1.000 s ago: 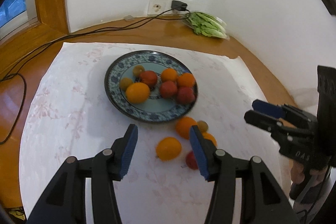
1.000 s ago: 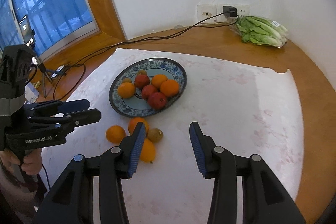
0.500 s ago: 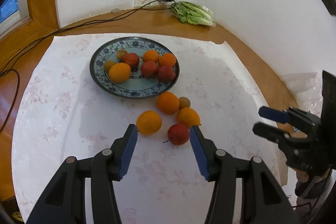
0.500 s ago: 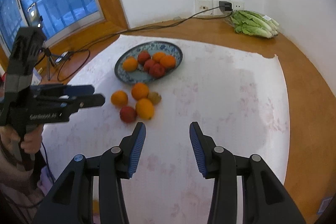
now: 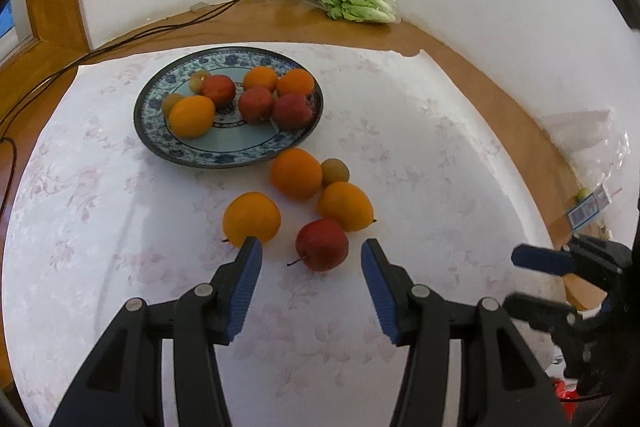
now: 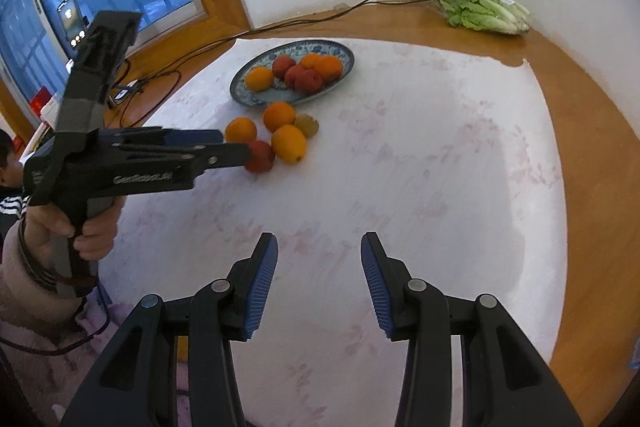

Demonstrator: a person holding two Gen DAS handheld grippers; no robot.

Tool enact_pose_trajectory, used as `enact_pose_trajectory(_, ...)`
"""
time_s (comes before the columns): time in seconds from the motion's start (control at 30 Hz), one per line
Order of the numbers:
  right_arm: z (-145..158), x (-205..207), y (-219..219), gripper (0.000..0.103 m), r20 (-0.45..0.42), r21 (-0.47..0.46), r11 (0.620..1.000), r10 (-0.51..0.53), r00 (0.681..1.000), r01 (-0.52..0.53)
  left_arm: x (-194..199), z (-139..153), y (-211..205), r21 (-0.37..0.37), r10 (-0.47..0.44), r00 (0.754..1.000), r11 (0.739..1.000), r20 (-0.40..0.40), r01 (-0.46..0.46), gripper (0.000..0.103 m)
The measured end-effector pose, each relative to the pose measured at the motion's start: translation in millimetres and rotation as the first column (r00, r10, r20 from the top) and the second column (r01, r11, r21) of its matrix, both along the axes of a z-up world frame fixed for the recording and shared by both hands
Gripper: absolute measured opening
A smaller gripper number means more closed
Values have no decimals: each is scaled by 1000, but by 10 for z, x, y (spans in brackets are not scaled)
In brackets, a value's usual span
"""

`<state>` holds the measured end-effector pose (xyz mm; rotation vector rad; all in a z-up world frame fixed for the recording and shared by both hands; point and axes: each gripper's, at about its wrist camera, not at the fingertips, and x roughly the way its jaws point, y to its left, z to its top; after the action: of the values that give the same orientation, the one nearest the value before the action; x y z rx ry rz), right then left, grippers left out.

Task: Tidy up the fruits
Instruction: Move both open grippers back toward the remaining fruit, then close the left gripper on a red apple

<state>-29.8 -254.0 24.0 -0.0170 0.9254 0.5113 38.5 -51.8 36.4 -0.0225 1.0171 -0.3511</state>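
Left tongs (image 5: 311,255) gape around our apple (image 5: 321,244) at lower centre; right tongs (image 6: 319,254) idle open. Next we close, then lift to plate (image 5: 160,143).

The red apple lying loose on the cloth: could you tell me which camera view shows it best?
The left wrist view: the red apple lies whole and close, just ahead of the open left gripper. In the right wrist view it is smaller and partly hidden behind that gripper's fingers.

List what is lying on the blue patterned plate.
On the blue patterned plate: three orange citrus fruits, three red apples and two small brownish fruits. Anything beneath or behind that pile is hidden.
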Motion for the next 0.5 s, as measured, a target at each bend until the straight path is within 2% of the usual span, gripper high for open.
enact_pose_trajectory(0.23,-131,-12,-7,45,-44,11,1000,-11,999,12,44,-44,-100,23,-19,1000,1000,16,18,54)
enact_pose_trajectory(0.37,-169,-15,-20,45,-56,16,1000,-17,998,18,32,-91,-161,19,-39,999,999,-1,39,53)
enact_pose_trajectory(0.5,-181,-9,-20,45,-62,18,1000,-19,998,20,49,-147,-198,28,-37,999,999,-9,37,46)
